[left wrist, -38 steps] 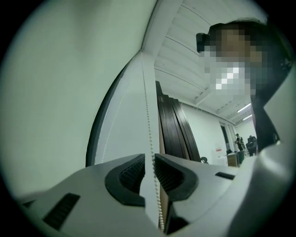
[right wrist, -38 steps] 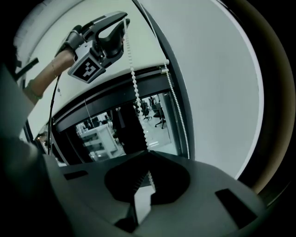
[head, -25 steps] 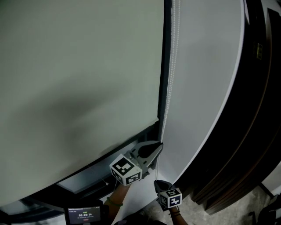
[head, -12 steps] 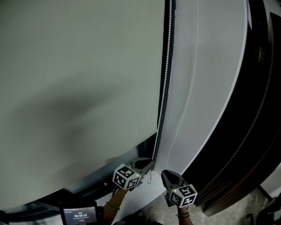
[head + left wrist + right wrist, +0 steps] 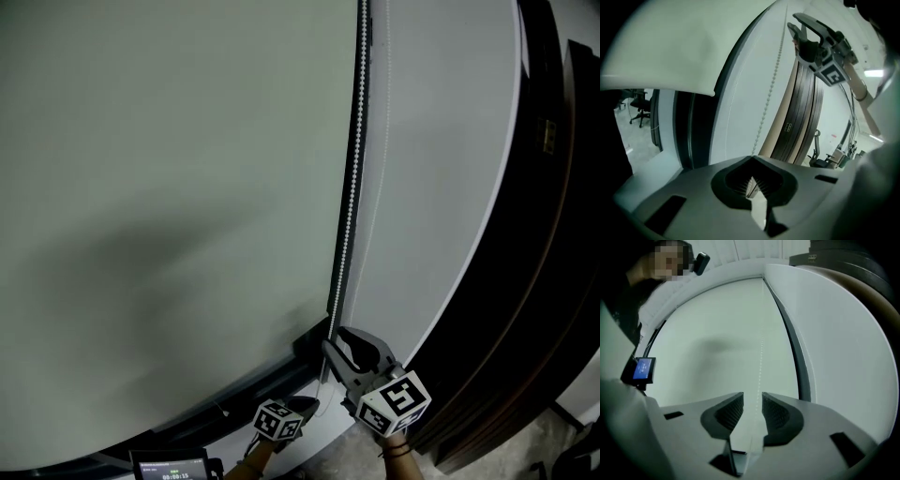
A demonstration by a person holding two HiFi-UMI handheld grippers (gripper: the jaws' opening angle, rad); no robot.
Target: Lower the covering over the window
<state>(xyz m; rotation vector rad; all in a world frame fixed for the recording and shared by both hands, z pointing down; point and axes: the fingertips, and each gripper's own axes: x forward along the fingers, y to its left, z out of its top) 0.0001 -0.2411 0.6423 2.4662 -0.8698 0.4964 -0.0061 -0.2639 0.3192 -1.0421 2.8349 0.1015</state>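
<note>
Head view has the blind (image 5: 169, 187) most of the way down, with just a dark strip of window (image 5: 298, 354) showing under its bottom edge. Your left gripper (image 5: 307, 405) sits low and is clamped on the bead chain (image 5: 349, 216); its own view shows the beads running straight into closed jaws. Your right gripper (image 5: 337, 342) is higher up. Its jaws have just been opening, and the chain sits between them unpinched. Looks like a hand-over-hand pull to me. Next you'd want to close the right on the chain, release the left, and pull down.
</note>
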